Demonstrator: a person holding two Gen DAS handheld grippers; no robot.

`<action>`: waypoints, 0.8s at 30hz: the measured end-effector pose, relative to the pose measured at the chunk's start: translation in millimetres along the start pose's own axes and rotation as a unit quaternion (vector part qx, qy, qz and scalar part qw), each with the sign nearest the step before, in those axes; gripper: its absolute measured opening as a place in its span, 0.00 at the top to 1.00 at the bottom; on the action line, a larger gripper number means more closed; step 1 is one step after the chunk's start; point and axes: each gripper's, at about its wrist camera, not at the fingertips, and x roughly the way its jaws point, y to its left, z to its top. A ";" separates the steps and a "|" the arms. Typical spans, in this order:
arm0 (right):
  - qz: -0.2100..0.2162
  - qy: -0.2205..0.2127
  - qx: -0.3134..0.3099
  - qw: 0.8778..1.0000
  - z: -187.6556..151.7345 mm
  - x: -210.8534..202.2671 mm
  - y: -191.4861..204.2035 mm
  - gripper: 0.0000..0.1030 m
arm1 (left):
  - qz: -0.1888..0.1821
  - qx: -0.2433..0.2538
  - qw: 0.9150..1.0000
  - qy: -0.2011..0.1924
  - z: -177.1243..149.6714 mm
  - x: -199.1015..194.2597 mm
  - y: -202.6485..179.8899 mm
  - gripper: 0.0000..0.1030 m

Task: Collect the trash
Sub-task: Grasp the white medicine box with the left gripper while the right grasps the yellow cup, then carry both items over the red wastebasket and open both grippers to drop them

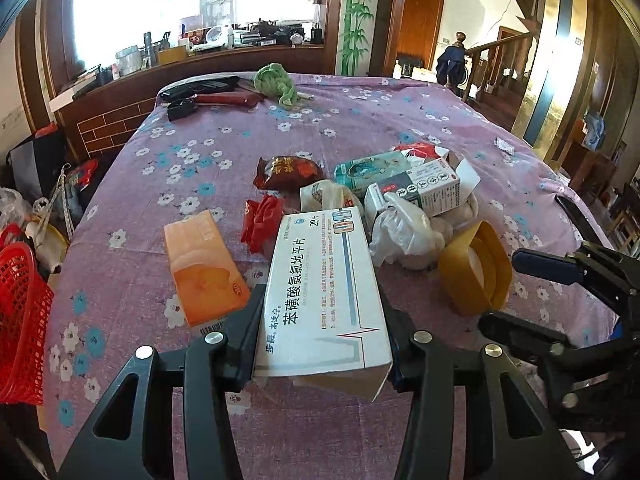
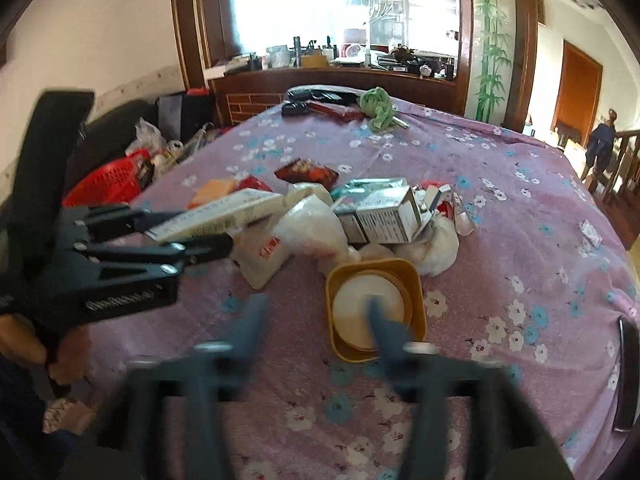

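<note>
The left tool (image 1: 322, 328) is clamping the long white cardboard medicine box (image 1: 326, 292) above the floral purple desk (image 1: 400, 128). The right tool (image 2: 316, 312), jaws apart and empty, is straddling the yellow square cup's (image 2: 376, 308) near rim; it should be centring before closing. Remaining litter is lying at 12 o'clock.

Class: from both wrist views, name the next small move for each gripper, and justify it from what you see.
Probably carry the white medicine box, clamped in the left gripper, sideways toward the red basket at the table's edge. The right gripper stands open, one finger over the yellow cup, so closing its jaws on the cup's rim seems next.
</note>
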 end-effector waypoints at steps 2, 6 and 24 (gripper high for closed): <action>0.001 0.008 -0.008 1.000 -0.2 9.1 0.4 0.68 | -0.001 -0.001 1.000 0.001 -0.7 2.0 0.6 0.53; -0.004 0.042 -0.005 0.999 0.7 34.7 -6.3 0.87 | -0.004 0.002 1.000 0.002 -1.7 4.5 0.1 0.53; 0.053 -0.004 0.041 0.998 15.6 -8.3 -5.4 0.94 | -0.009 0.002 0.999 -0.035 -0.1 -23.2 5.7 0.54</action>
